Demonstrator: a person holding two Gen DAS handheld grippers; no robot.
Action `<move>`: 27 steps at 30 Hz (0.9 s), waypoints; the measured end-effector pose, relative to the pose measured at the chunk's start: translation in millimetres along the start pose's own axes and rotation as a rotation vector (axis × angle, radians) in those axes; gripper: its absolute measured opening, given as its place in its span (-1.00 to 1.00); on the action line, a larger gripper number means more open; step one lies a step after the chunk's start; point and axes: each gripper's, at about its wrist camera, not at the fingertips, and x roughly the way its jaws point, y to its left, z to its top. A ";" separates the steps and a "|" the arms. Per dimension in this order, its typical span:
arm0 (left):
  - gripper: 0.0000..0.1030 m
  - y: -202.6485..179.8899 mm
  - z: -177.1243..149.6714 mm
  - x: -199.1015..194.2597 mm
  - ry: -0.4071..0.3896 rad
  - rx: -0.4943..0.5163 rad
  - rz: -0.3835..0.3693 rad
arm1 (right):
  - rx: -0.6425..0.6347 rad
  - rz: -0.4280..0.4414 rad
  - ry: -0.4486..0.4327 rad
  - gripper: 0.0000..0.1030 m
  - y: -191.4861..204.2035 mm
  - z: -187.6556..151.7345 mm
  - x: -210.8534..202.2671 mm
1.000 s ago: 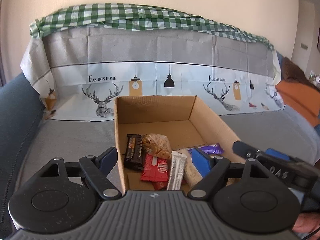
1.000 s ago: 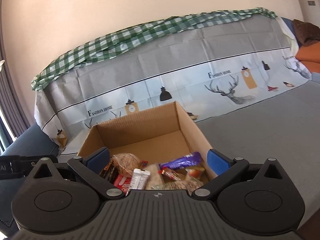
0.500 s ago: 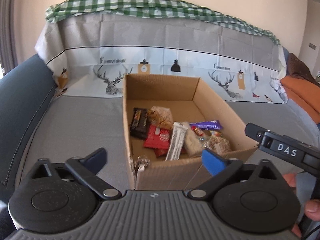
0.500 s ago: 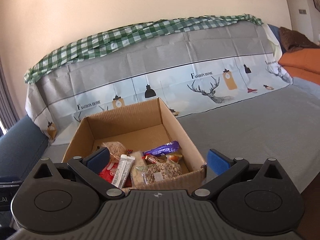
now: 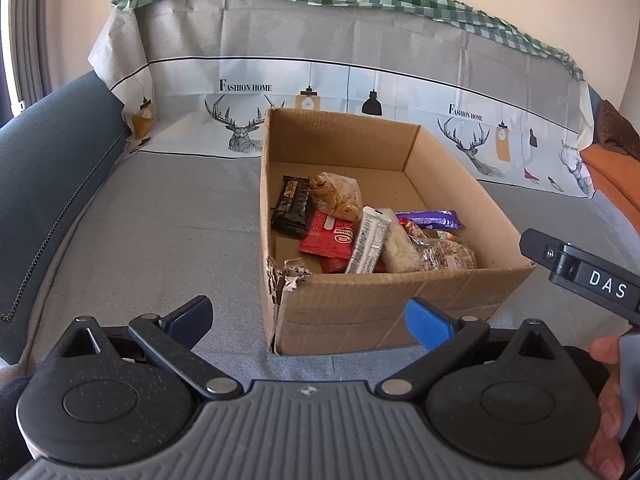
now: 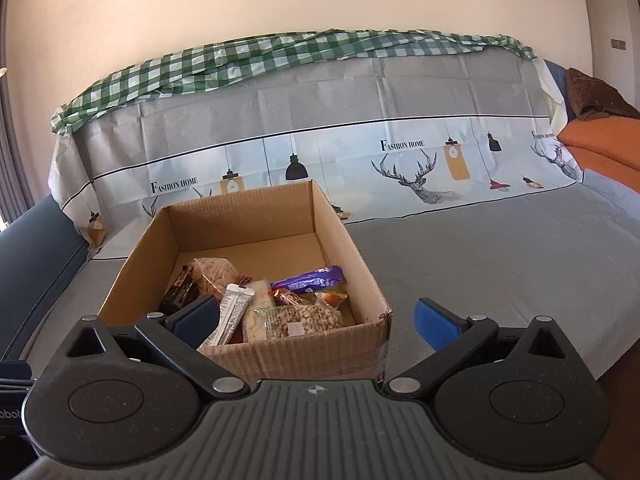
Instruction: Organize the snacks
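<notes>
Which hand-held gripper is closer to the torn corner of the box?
The left hand-held gripper: the torn corner sits just ahead, between its open fingers. The right hand-held gripper faces the box's other front corner, further from the tear.

Before me a grey-covered sofa seat (image 5: 160, 232) carries an open cardboard box (image 5: 384, 304), its near left corner torn, resting directly on the cover.

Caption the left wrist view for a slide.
Open left gripper facing a torn cardboard box of mixed snacks on a grey-covered sofa.
</notes>
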 end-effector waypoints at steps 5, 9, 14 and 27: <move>0.99 2.0 0.7 2.6 0.011 -0.012 0.013 | -0.010 0.012 0.005 0.99 4.1 -0.4 3.7; 0.99 2.6 -1.8 5.8 0.032 -0.012 0.021 | -0.044 0.021 -0.003 0.99 10.9 -1.1 3.4; 0.99 2.6 -2.8 8.9 0.047 -0.018 0.027 | -0.049 0.024 -0.003 0.99 12.1 -0.8 3.6; 0.99 -3.1 -2.5 12.9 0.057 -0.009 0.028 | -0.064 0.022 0.003 0.99 14.7 -1.6 7.0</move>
